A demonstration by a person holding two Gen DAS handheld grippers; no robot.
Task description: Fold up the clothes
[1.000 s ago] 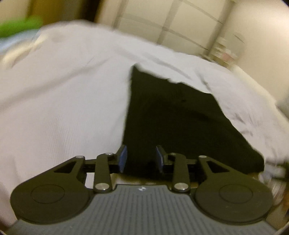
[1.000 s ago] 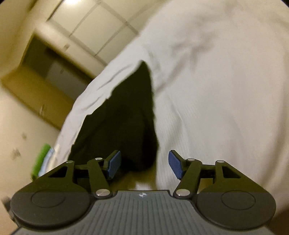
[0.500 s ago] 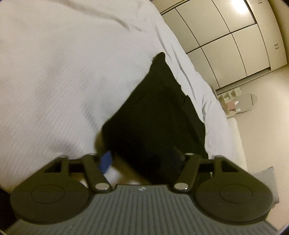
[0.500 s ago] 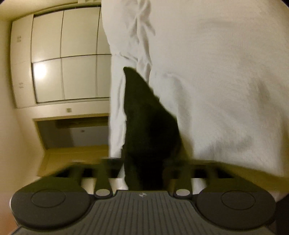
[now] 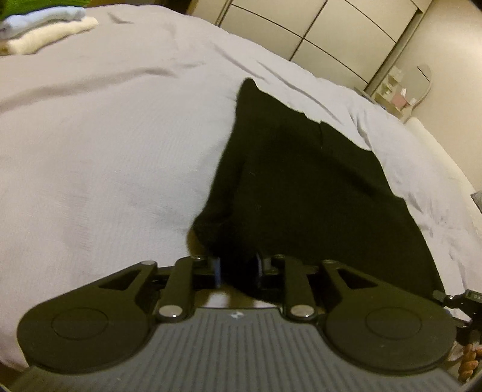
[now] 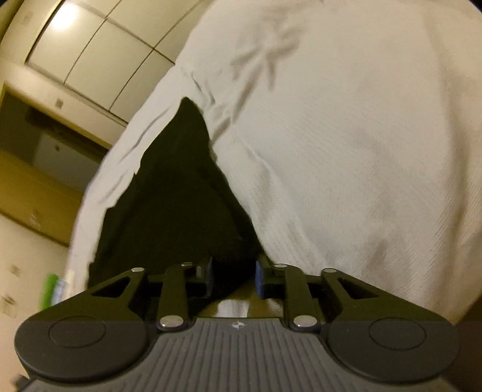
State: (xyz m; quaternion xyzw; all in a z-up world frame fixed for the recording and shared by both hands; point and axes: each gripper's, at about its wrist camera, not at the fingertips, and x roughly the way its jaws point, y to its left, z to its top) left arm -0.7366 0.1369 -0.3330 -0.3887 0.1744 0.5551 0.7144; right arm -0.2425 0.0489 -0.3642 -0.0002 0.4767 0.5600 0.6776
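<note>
Left gripper (image 5: 236, 270) fingers closed narrowly on near edge of black garment (image 5: 301, 187); right gripper (image 6: 233, 276) likewise pinches a near corner, fabric bunched between its pads. Garment stretches away from both across the white bed (image 5: 105, 150), far end tapering to a point. Folded pile (image 5: 45, 27) at far corner. Risk: thin bite on bunched cloth may slip if pulled unevenly, skewing the fold.

A home bedroom: white-sheeted bed (image 5: 120, 150), panelled wardrobe doors (image 5: 331, 33), folded towels (image 5: 45, 30).
</note>
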